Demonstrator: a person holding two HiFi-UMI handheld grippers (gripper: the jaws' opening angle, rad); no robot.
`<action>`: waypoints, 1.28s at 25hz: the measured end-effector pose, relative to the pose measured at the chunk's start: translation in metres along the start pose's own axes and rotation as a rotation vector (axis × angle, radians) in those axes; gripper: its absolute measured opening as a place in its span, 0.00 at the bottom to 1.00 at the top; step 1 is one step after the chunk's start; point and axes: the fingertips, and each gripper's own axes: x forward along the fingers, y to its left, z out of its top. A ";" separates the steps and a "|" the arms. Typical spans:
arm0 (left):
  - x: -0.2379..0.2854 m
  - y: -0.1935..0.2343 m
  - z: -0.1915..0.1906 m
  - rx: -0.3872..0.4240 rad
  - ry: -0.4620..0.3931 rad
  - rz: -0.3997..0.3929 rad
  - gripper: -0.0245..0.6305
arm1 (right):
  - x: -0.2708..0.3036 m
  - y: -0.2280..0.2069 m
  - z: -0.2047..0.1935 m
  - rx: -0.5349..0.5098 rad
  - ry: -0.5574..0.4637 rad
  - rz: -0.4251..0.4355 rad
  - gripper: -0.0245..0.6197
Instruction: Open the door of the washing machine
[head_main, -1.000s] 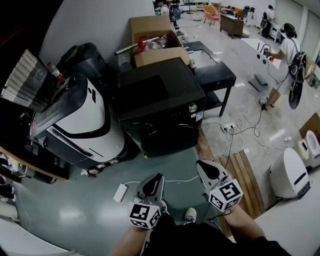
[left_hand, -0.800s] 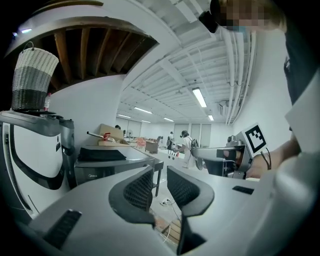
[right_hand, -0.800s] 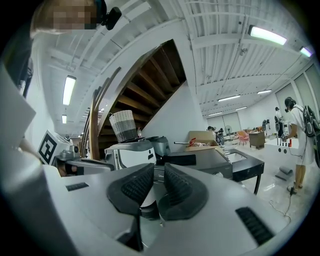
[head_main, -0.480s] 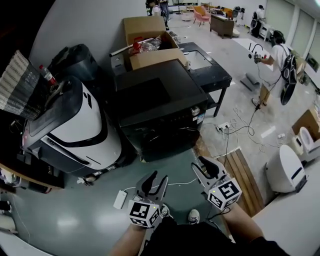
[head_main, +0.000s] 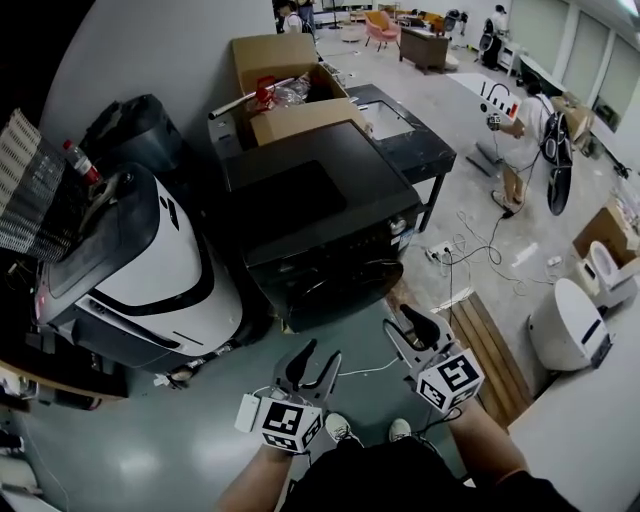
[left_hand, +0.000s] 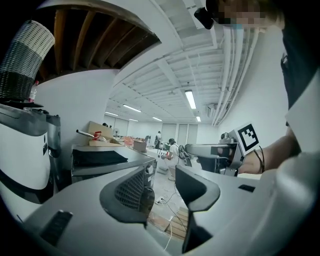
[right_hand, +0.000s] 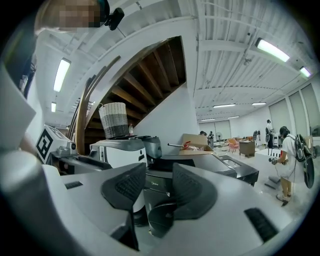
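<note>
Head view: we hold the left gripper (head_main: 321, 352) and the right gripper (head_main: 403, 318) low in front of the washing machine (head_main: 320, 215), a black, boxy, glossy unit. Its round door (head_main: 335, 285) is closed and faces both grippers.

Left gripper view: the grey moulded jaws with ribbed pads are opening, with nothing between them.

Right gripper view: the jaws are likewise opening and empty, aimed nearly level at the door.

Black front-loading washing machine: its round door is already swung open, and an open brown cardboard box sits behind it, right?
Not quite. On the black front-loading washing machine the round door is shut, lying flush with the front, as the head view shows. The open brown cardboard box does sit behind it.
</note>
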 end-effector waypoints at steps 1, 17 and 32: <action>0.000 0.004 0.000 0.003 0.001 -0.010 0.34 | 0.004 0.002 0.000 -0.005 0.000 -0.007 0.30; 0.033 0.018 -0.004 -0.001 0.004 -0.073 0.34 | 0.027 -0.021 -0.016 -0.045 0.050 -0.045 0.30; 0.136 0.005 -0.021 -0.049 0.047 0.001 0.35 | 0.071 -0.127 -0.062 -0.154 0.175 0.110 0.30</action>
